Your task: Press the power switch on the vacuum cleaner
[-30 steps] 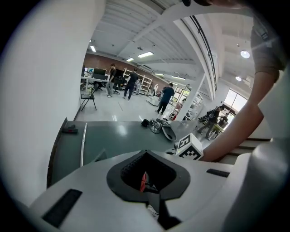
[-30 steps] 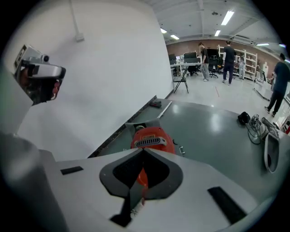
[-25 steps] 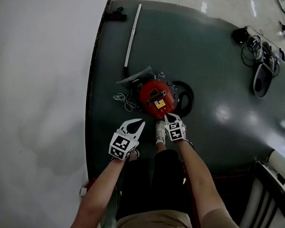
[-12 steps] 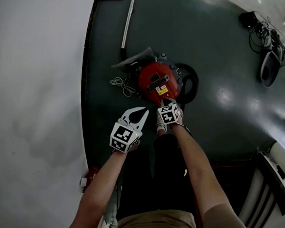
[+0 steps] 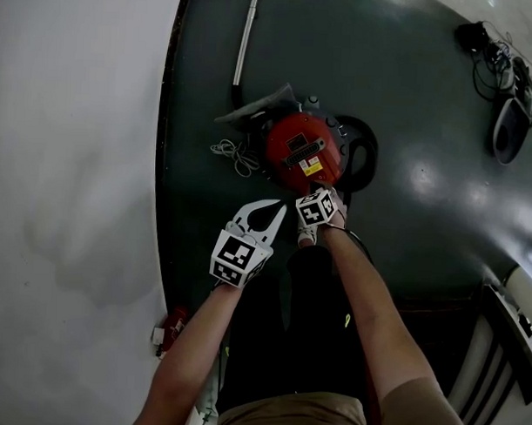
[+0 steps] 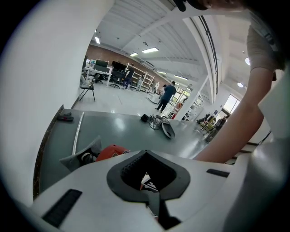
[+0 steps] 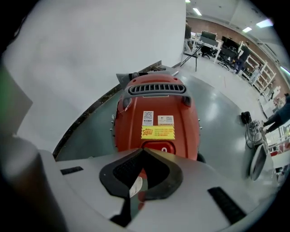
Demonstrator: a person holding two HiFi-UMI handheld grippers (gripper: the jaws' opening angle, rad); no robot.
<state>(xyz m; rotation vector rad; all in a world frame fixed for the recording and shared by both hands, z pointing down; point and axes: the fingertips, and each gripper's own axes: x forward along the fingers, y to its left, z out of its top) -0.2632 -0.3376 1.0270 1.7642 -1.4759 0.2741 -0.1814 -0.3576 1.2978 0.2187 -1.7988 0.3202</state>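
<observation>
The red vacuum cleaner [image 5: 303, 156] sits on the dark floor mat; in the right gripper view its body [image 7: 156, 113] fills the middle. A red power switch [image 7: 163, 148] lies under the yellow label, at the body's near end. My right gripper [image 5: 322, 197] [image 7: 144, 150] is shut and empty, pointing steeply down with its tips just in front of the switch; I cannot tell whether they touch it. My left gripper [image 5: 278, 204] [image 6: 145, 152] is also shut and empty, hanging to the left of the right one, short of the vacuum.
A black hose [image 5: 364, 158] loops at the vacuum's right. A metal wand [image 5: 246, 41], a grey nozzle [image 5: 256, 111] and a coiled white cable [image 5: 235, 154] lie at its left. The mat's edge [image 5: 161, 160] meets white floor. A cable pile [image 5: 506, 76] lies far right. My shoe [image 5: 303, 236] stands below the gripper.
My right gripper has come down and tipped steeper, closing in on the vacuum's near end. The left gripper sank a little at first, then stayed put.
</observation>
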